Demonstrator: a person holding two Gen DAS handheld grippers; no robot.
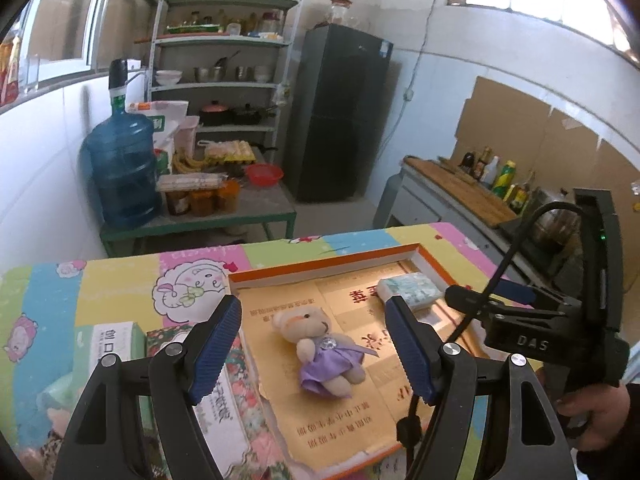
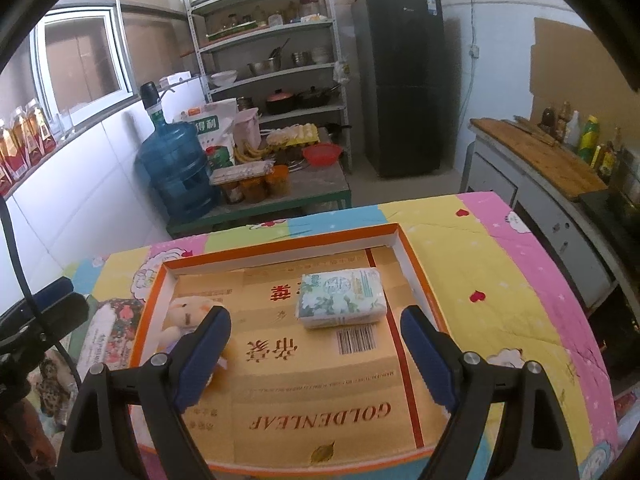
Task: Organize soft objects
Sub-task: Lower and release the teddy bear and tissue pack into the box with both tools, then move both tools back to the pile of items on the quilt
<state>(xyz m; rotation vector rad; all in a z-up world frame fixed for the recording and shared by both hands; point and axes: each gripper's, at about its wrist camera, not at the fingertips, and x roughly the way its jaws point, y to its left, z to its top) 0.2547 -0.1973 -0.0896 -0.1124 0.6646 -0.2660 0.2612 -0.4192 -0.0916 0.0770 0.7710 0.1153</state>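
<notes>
Your left claw (image 1: pixel 314 344) sits nearest the lens, jaws wide and empty, with the bear (image 1: pixel 320 350) lying on its back between and beyond the fingers, touched by neither. The bear rests inside the tray (image 2: pixel 276 249), a shallow orange-rimmed box lid lined with flattened gold cardboard, toward its left side. Your right claw (image 2: pixel 316 354) is just as wide and holds nothing; past it, the tissue pack (image 2: pixel 341 298) lies flat toward the tray's far right corner, well apart from the bear. So two soft things are already in the tray and both claws are free, which reads as the gap between one placement and the next pick. Outward from there, more soft goods wait on the table (image 2: pixel 500 264) to the left of the tray: a floral pack (image 1: pixel 236 412) just beside the rim, a green-and-white box (image 1: pixel 116 342) behind it, and something leopard-patterned (image 2: pixel 52 384) at the edge, too blurred to identify. The next move probably belongs to your left claw: swing it left over the floral pack, line the fingers across its narrow side, and close gently enough that the wrapper does not buckle. Keep your right claw clear of the cable (image 1: pixel 496 280) trailing across the tray.
</notes>
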